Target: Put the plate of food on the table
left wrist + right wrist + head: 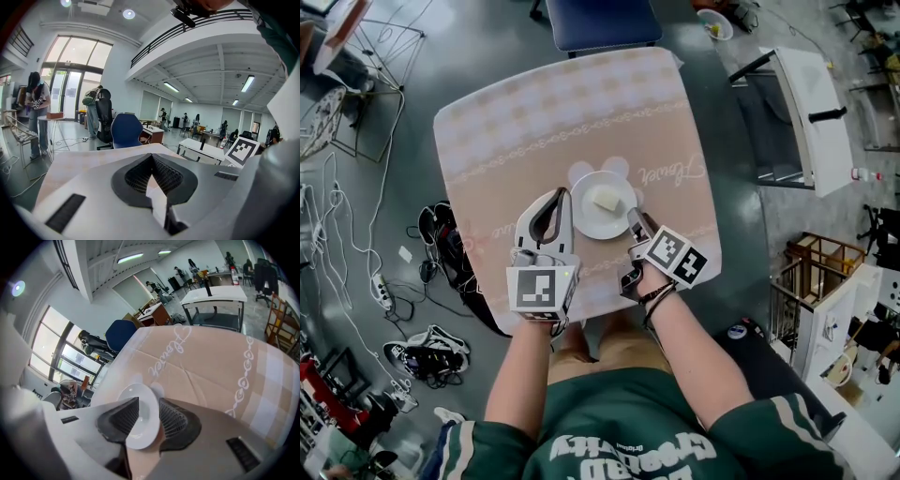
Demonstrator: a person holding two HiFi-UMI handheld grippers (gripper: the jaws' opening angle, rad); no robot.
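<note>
A white plate [602, 211] with a pale block of food [606, 199] rests on the pink-clothed table [534, 122], near its front edge. My right gripper [634, 217] is at the plate's right rim. In the right gripper view the plate [140, 427] has its rim between the spread jaws of the right gripper [148, 401], with a gap at the pads, so it is open. My left gripper [563, 193] sits just left of the plate with its tips together. In the left gripper view the left gripper [151, 157] is shut with nothing held.
A blue chair [602, 23] stands at the table's far side. A white desk [806, 112] and a wooden cart [820, 267] are to the right. Cables and shoes [422, 347] litter the floor on the left. People stand far off in the room [35, 108].
</note>
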